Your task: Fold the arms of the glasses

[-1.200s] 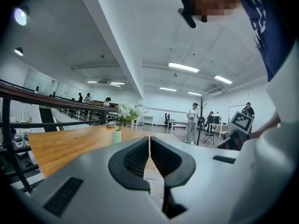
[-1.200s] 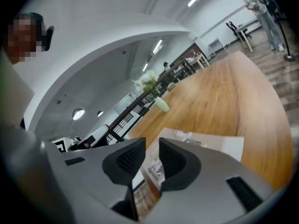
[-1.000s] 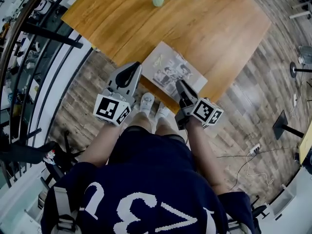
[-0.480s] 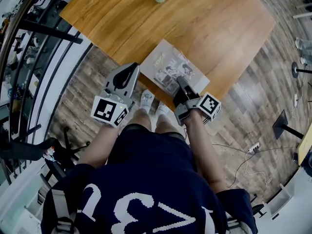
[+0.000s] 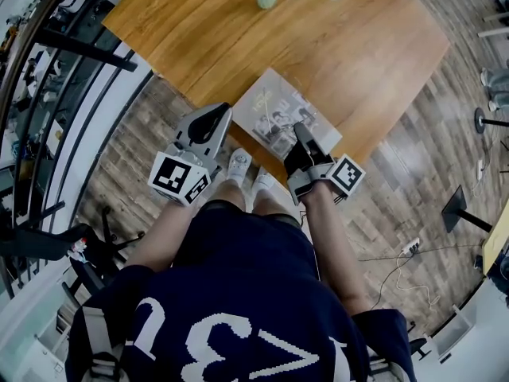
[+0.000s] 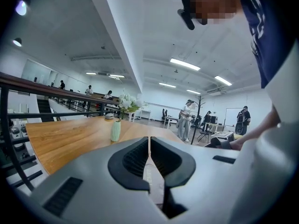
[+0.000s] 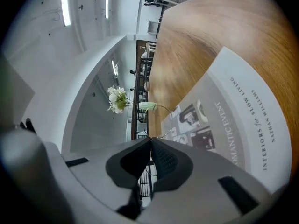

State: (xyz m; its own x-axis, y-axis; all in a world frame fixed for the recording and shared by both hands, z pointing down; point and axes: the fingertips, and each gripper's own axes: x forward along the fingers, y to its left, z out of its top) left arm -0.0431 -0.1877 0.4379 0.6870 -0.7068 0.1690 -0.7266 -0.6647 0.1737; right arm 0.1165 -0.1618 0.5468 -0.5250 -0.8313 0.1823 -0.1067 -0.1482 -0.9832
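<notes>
Both pairs of jaws are pressed together. At the left, the left gripper [image 6: 149,143] holds nothing. Its jaws meet with only a hairline slit between them, beside the near edge of the wooden surface [image 5: 238,30]. At the right, the right gripper [image 7: 150,141] has its jaws pinched on the thin wire glasses [image 7: 159,106]. One round rim loops out just past the tips, above a book [image 7: 233,115] lying on the surface. The cover reads "INTERIORS for SLOW LIVING" and "NATHAN WILLIAMS".
</notes>
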